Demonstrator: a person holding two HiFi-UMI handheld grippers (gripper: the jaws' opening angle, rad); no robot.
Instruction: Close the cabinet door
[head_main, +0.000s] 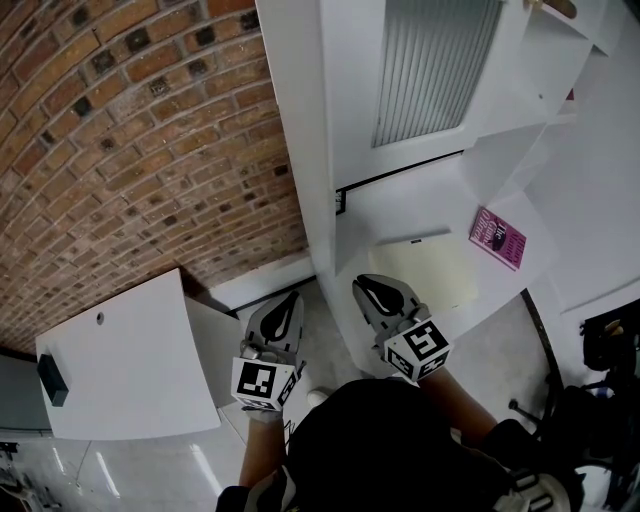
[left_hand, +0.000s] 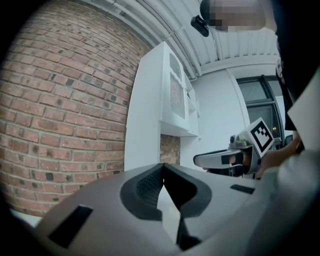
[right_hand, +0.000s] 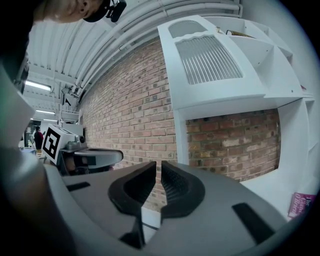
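Door (head_main: 435, 65): upper cabinet, far and slightly right of me, with a ribbed pane. In the head view and the right gripper view (right_hand: 215, 60) it sits flush with the white frame. From the side, in the left gripper view (left_hand: 175, 92), no edge stands proud. I judge it shut. A dark line runs under its lower edge, and I can't tell whether that is a gap or a shadow. No catch is visible.

Left tongs (head_main: 283, 308): low, near my body, and well apart from the door. The tips meet and there is nothing between them.

Right tongs (head_main: 368, 290): just right of the left pair, over the near edge of the surface (head_main: 400, 215). Only a thin slit shows between the pads, and they hold nothing.

On the surface, a cream sheet (head_main: 425, 270) lies just beyond the right tongs. A pink book (head_main: 497, 238) lies further right. The brick wall (head_main: 130, 130) is on the left.

Risks, as I judge them:
- If the catch hasn't taken, the door may drift out again. A flush look from these angles doesn't prove it is latched.
- Pressing on the ribbed pane rather than the frame could load the panel, and hard tong tips would concentrate that force.
- The right tongs sit under the cabinet's overhang, so a careless lift could knock its lower edge.
- A sweep to the right could shove the sheet or the book.
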